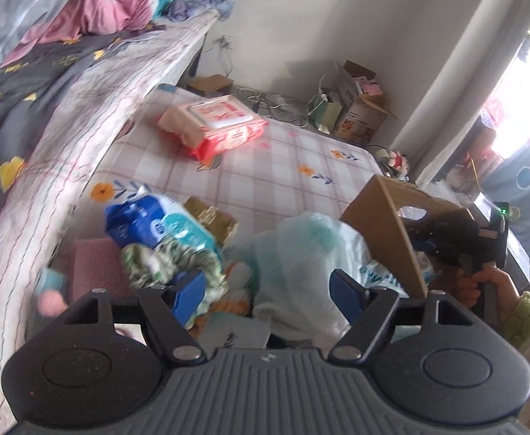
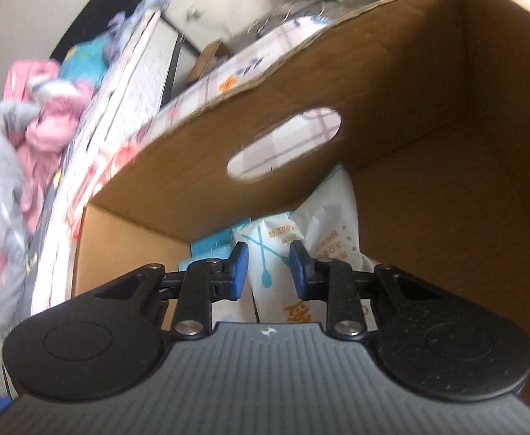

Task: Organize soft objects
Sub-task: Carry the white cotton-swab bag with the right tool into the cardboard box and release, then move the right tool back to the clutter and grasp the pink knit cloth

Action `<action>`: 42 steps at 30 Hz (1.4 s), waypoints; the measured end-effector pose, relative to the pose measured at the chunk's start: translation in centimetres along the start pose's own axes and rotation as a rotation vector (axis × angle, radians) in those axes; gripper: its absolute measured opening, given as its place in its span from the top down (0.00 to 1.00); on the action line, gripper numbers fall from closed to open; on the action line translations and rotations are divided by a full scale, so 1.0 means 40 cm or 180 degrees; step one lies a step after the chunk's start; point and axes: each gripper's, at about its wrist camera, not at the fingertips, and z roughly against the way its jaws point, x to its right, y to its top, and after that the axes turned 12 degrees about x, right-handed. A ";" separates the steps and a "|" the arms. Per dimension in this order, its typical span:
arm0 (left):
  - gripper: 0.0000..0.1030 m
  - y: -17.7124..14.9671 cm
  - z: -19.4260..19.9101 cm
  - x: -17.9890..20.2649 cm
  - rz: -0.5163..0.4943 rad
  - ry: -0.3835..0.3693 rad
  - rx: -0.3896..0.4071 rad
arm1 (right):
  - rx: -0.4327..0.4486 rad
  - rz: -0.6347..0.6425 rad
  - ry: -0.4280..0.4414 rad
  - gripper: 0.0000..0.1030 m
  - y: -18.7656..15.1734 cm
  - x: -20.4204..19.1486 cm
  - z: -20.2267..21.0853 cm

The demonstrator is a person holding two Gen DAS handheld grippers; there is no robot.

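While the right claw (image 2: 266, 268) is hanging narrowly parted inside the cardboard box (image 2: 428, 145), gripping nothing above the white packet (image 2: 265, 253), the wide-open, empty left claw (image 1: 268, 290) is risking snagging the plastic bag (image 1: 301, 253) at twelve o'clock.

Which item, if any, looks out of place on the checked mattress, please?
The red wipes pack lies alone on the checked mattress, apart from the soft packs heaped near the cardboard box, which already holds white packets.
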 end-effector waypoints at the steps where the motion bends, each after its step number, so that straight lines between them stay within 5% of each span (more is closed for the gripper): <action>1: 0.26 -0.002 0.004 -0.010 0.0011 0.0017 0.0004 | 0.0036 -0.0031 -0.0050 0.78 -0.005 -0.002 0.004; 5: 0.26 -0.009 0.024 -0.037 0.0044 0.0057 0.0060 | 0.0133 -0.0099 -0.0177 0.76 -0.021 -0.020 0.003; 12: 0.26 -0.017 0.040 -0.049 0.0076 0.0088 0.0103 | 0.0113 -0.0018 0.0248 0.74 -0.004 -0.072 -0.004; 17: 0.26 -0.025 0.047 -0.066 0.0143 0.0109 0.0106 | -0.0015 -0.0146 0.0025 0.76 -0.019 -0.059 -0.057; 21: 0.26 -0.027 0.065 -0.075 0.0090 0.0180 0.0159 | -0.0003 -0.0294 0.0153 0.74 -0.023 -0.066 -0.042; 35: 0.23 -0.058 0.110 -0.123 -0.0058 0.0285 0.0273 | 0.0245 0.0068 0.0694 0.60 0.055 -0.182 0.211; 42: 0.23 -0.087 0.122 -0.131 -0.0149 0.0351 0.0289 | -0.0097 0.0351 0.1076 0.59 -0.002 -0.312 0.308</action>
